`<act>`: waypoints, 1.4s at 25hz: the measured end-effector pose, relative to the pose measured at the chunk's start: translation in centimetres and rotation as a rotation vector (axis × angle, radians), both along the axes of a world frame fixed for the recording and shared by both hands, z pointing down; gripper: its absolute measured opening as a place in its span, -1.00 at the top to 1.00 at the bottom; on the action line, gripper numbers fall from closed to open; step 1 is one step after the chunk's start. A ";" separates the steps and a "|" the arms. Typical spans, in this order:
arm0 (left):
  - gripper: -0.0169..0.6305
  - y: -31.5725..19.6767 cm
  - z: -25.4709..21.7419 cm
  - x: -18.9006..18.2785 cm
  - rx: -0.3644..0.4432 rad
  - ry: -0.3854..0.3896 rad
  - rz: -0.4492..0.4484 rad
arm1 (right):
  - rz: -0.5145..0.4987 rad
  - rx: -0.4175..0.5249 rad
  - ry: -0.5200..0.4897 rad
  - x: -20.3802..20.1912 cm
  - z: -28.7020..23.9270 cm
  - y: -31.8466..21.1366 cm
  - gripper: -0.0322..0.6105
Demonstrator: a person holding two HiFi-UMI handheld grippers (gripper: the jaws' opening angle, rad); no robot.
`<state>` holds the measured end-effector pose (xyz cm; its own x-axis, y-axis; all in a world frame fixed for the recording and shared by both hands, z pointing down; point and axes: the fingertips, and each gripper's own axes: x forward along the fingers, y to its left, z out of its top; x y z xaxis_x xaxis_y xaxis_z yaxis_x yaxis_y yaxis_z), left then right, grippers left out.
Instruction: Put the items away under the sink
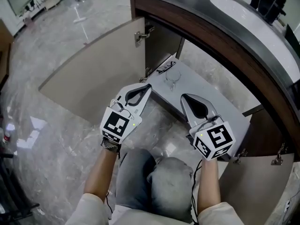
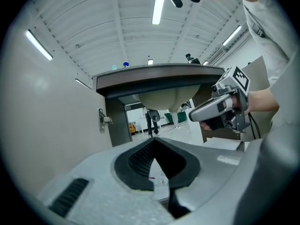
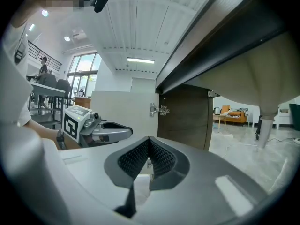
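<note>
Two small items lay on the cabinet floor (image 1: 213,108) under the sink (image 1: 243,14): a dark thing that looked like eyeglasses (image 1: 166,68) and, just beside it, a clear glass-like piece (image 1: 172,80). Both doors stood open, the left door (image 1: 93,76) swung wide. The left hand-held gripper (image 1: 148,86) was clenched, tips together, nothing between them. The right hand-held gripper (image 1: 183,97) was likewise clenched and empty. Both were held in front of the opening, apart from the items. Judged from this, the placing looked done or nearly so. No more loose items showed on the floor; shutting the doors probably remained.
</note>
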<state>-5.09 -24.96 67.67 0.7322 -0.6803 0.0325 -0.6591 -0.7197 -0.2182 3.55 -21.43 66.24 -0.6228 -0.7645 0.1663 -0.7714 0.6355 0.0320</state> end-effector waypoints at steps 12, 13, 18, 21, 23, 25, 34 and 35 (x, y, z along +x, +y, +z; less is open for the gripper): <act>0.92 1.4 -9.1 -3.0 0.101 -0.035 -0.052 | -0.130 0.000 -0.097 -3.7 -7.0 -0.4 0.88; 0.92 1.5 -9.9 -2.9 0.092 -0.051 -0.045 | -0.124 -0.001 -0.103 -3.8 -8.0 -0.3 0.88; 0.92 2.9 -16.0 -2.5 0.049 -0.114 -0.019 | -0.102 -0.055 -0.173 -4.0 -15.0 1.1 0.88; 0.92 3.0 -20.8 -2.9 0.036 -0.085 -0.040 | -0.087 -0.057 -0.152 -3.9 -20.0 1.4 0.88; 0.92 3.0 -24.1 -3.3 0.031 -0.076 -0.053 | -0.070 -0.047 -0.129 -3.6 -23.4 1.7 0.88; 0.92 3.5 -27.5 -3.7 0.028 -0.077 -0.056 | -0.052 -0.042 -0.108 -3.3 -26.8 2.3 0.88; 0.93 7.6 -42.3 -3.5 -0.003 -0.068 -0.042 | -0.005 -0.027 -0.035 -2.2 -41.3 5.8 0.88; 0.93 7.9 -43.7 -3.5 -0.004 -0.058 -0.043 | 0.001 -0.023 -0.025 -2.1 -42.7 6.3 0.88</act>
<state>-8.56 -17.08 23.96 0.6992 -0.7108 0.0769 -0.6757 -0.6921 -0.2536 1.45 -15.12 23.59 -0.6264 -0.7612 0.1679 -0.7724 0.6352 -0.0017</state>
